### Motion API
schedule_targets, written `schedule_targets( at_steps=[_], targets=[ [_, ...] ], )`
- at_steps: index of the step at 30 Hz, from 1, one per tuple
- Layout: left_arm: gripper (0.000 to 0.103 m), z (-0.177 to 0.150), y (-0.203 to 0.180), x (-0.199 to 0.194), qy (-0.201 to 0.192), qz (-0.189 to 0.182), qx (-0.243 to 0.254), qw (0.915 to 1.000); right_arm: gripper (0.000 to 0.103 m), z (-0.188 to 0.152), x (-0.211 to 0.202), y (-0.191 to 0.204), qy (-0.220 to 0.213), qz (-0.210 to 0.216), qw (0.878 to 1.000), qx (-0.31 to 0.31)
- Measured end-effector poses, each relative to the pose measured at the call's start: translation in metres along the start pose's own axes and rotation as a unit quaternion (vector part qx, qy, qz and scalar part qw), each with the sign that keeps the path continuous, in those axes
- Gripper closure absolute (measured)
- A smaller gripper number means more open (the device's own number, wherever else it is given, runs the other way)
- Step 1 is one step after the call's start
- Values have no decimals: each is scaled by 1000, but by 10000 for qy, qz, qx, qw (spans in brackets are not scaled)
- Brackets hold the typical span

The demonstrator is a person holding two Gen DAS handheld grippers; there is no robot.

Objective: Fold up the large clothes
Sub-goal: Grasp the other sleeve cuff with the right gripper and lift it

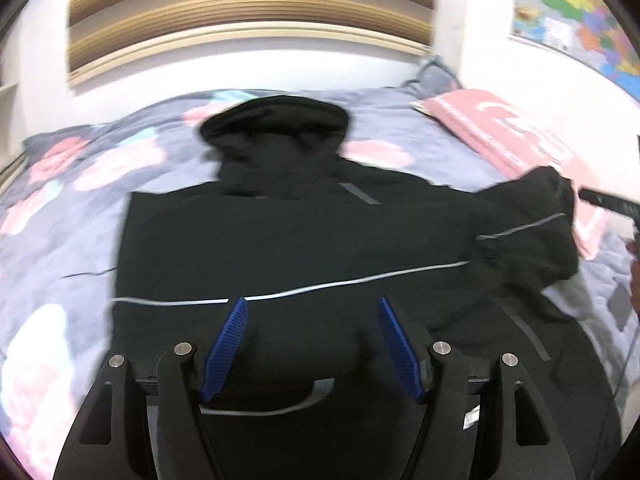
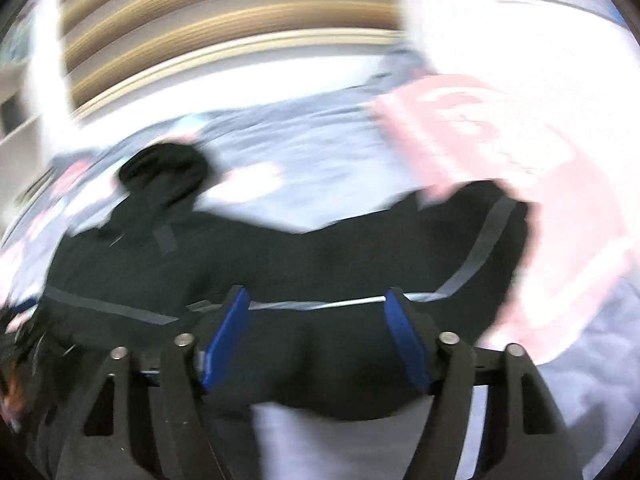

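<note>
Black fabric with thin grey reflective stripes: hooded jacket point(image 1: 288, 240) spread flat on floral bedspread point(image 1: 72, 208), hood toward wooden headboard point(image 1: 248, 12).

Left wrist view:
- Left side of jacket already straight-edged, apparently with sleeve folded in; judged as first fold done.
- Right sleeve point(image 1: 532, 224) bunched and raised off to the right, beside pink pillow point(image 1: 500, 132); not yet laid across the body.
- Dark tip of the other tool visible at far right edge, just beside sleeve cuff; contact not clear.
- Left gripper point(image 1: 312, 344) above lower jacket body, jaws spread wide, blue pads clear of fabric on both sides. Nothing held.
- Remaining, as judged: right sleeve fold, then bottom-to-top folds, hood tuck.

Right wrist view:
- Heavily blurred.
- Jacket across lower half of view, hood at upper left, right sleeve reaching toward pink pillow point(image 2: 500, 168) at right.
- Right gripper point(image 2: 318, 340) wide open over black cloth; grey stripe running behind the gap between pads.
- Fabric lying under and between the jaws, but no pad seen pressing on it; no grip evident.
- Bare bedspread point(image 2: 328, 152) beyond sleeve.
- Overall progress judged as early to middle: one side squared, other side open.
</note>
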State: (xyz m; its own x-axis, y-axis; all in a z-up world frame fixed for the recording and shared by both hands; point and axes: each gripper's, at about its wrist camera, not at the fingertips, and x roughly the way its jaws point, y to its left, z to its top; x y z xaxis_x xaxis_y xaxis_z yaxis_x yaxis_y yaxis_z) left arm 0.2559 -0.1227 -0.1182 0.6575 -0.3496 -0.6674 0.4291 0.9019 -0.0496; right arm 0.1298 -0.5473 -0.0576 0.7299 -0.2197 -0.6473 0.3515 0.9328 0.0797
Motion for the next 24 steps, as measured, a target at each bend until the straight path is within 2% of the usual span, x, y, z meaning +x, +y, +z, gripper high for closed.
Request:
schedule_targets(
  at_steps=[2, 5, 8, 11, 15, 17, 19, 20, 21, 22, 24],
  targets=[
    [34, -2, -21, 20, 143, -71, 24, 9999, 28, 12, 7, -46, 34, -284, 9992, 274],
    [34, -14, -38, 57, 460, -332, -251, 9981, 28, 26, 22, -95, 124, -593, 9968, 528],
    [33, -31, -45, 77, 464, -154, -118, 9987, 28, 37, 43, -126, 243, -589, 9953, 724],
    [33, -33, -44, 77, 425, -182, -105, 9989, 28, 46, 70, -140, 338, -644, 9949, 695],
    [31, -34, -47, 81, 431, -100, -28, 9990, 28, 48, 109, -152, 450, -1049, 9892, 921],
    [30, -36, -50, 83, 421, -26, 62, 9991, 27, 45, 127, -160, 507, -970, 9869, 1183],
    [30, -37, -52, 84, 423, 15, 121, 9990, 28, 45, 134, -154, 449, -918, 9893, 1044],
    [29, -37, -52, 85, 425, 25, 137, 9990, 57, 45, 135, -146, 465, -842, 9920, 822],
    [29, -37, -51, 85, 424, 27, 141, 9990, 70, 46, 135, -136, 525, -810, 9938, 556],
    [29, -37, -51, 85, 423, 28, 144, 9990, 77, 46, 131, -130, 436, -832, 9947, 412],
    [29, -38, -51, 85, 420, 33, 147, 9990, 82, 46, 107, -120, 27, -753, 9968, 255]
  ],
)
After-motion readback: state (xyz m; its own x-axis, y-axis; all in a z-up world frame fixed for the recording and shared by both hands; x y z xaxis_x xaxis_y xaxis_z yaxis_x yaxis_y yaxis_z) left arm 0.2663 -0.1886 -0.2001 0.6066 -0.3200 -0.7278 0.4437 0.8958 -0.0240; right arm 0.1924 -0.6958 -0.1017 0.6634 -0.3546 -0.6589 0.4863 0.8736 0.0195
